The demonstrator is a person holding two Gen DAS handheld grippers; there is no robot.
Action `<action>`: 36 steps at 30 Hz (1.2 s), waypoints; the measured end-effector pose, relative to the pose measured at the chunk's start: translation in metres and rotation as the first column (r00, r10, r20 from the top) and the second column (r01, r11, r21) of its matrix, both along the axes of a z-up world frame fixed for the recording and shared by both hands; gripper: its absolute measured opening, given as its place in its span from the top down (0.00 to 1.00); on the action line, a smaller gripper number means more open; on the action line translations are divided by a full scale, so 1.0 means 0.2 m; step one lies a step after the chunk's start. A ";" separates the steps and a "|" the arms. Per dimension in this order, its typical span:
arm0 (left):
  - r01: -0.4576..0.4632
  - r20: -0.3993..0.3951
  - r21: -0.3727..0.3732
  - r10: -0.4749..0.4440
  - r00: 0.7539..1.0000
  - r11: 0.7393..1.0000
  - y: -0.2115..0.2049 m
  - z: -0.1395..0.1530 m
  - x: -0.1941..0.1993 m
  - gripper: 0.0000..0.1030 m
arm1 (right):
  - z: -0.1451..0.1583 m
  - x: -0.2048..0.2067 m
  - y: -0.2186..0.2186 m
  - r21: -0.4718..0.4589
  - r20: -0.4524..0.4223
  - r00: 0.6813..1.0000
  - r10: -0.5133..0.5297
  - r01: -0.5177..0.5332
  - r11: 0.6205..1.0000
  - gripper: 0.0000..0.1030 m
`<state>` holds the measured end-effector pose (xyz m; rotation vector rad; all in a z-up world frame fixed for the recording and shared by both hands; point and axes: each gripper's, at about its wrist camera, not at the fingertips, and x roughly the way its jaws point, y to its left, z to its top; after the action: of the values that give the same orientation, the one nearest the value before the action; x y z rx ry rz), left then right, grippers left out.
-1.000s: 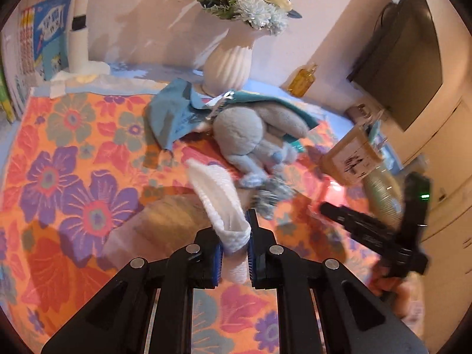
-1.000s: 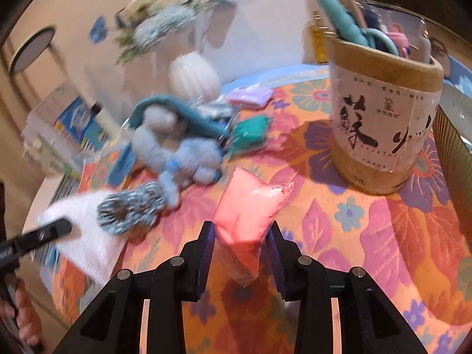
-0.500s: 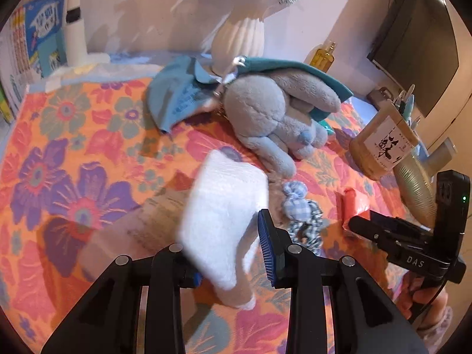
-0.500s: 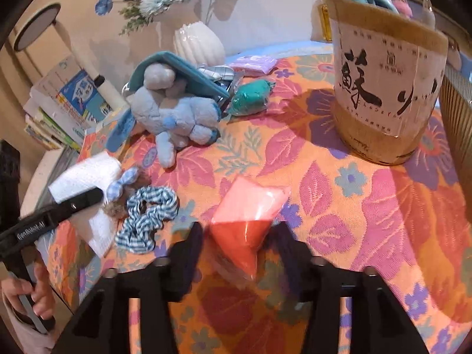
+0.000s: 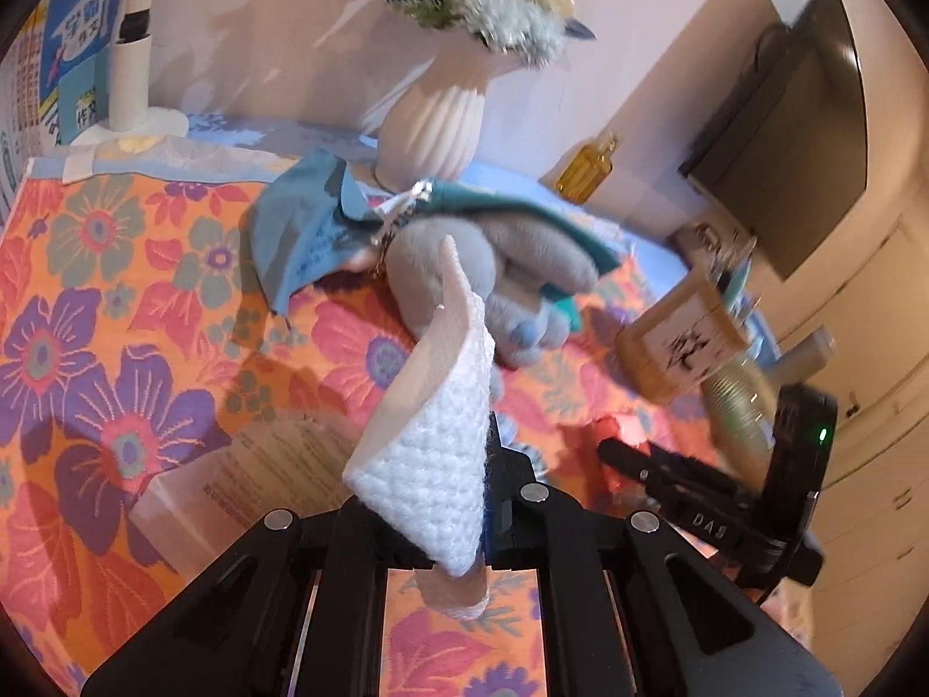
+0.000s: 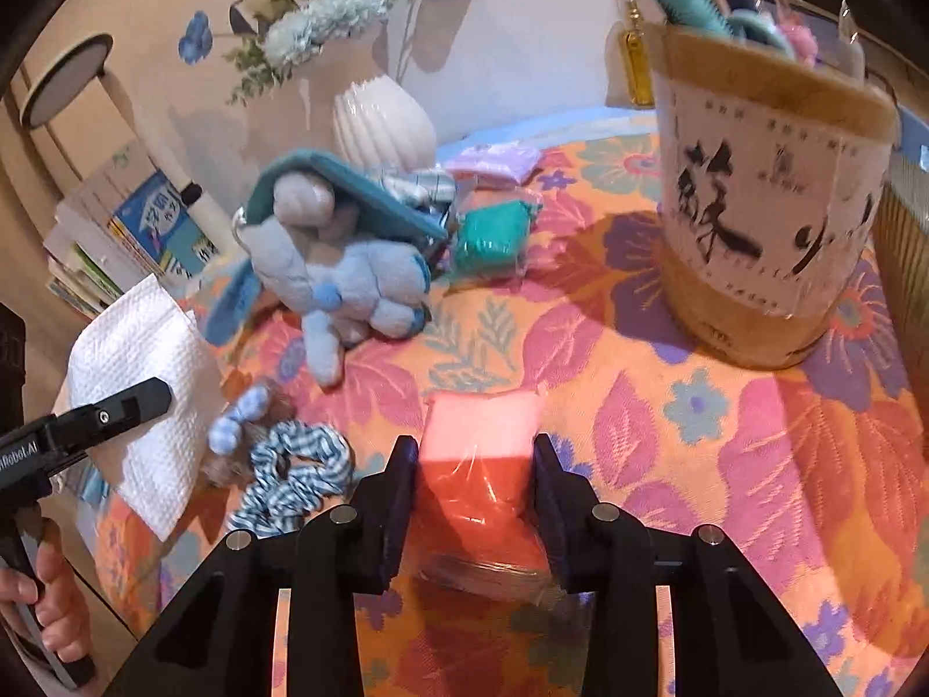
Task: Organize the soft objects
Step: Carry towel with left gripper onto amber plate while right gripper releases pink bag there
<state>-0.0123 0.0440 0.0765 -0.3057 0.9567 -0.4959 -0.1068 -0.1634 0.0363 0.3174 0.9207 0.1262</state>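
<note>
Far left: stack of books (image 6: 157,226) against the wall, blue covers with Chinese print, too blurred to read; white lamp post (image 5: 130,64) beside them. Left hand-held gripper (image 5: 458,499) is clamped shut on a folded white cloth (image 5: 432,441), which stands up out of the jaws, clear of the tabletop (image 5: 116,302) with its orange floral cover. In the right wrist view the same cloth (image 6: 139,372) hangs at the near-left tabletop edge; the gripper body there reads partly "Robot.AI", and a hand (image 6: 55,610) holds its grip. Just right of the cloth: blue-and-white checked scrunchie (image 6: 296,479) lying flat on the cover. Behind it, grey-blue plush toy (image 6: 342,279) under a teal cloth (image 5: 302,232), near the white ribbed vase (image 6: 383,122) of flowers at the far edge. Right of the plush: green wrapped pack (image 6: 493,238), lilac pack (image 6: 493,162) behind it. Centre near: right hand-held gripper (image 6: 476,464), jaws closing, red-orange wrapped soft pack (image 6: 479,453) between them and lying on the tabletop; pads sit at its sides, firm contact can't be confirmed. In the left wrist view that gripper's body shows "DAS" and a lit green LED. Far right: bamboo-coloured holder (image 6: 766,221) with large black Chinese brush characters on its label, combs and brushes sticking out. Amber bottle (image 5: 589,168) by the wall, dark screen (image 5: 807,133) mounted above.
</note>
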 end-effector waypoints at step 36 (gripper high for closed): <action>0.267 0.022 0.148 -0.273 0.962 0.952 -1.07 0.31 -0.16 0.94 | 0.55 -0.32 -0.80 0.054 0.034 0.992 -0.119 0.117 0.992 0.63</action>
<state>-0.0434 -0.1697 0.1380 -0.0327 0.9923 -0.6773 -0.1704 -0.3225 0.1463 0.4153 0.8607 0.0468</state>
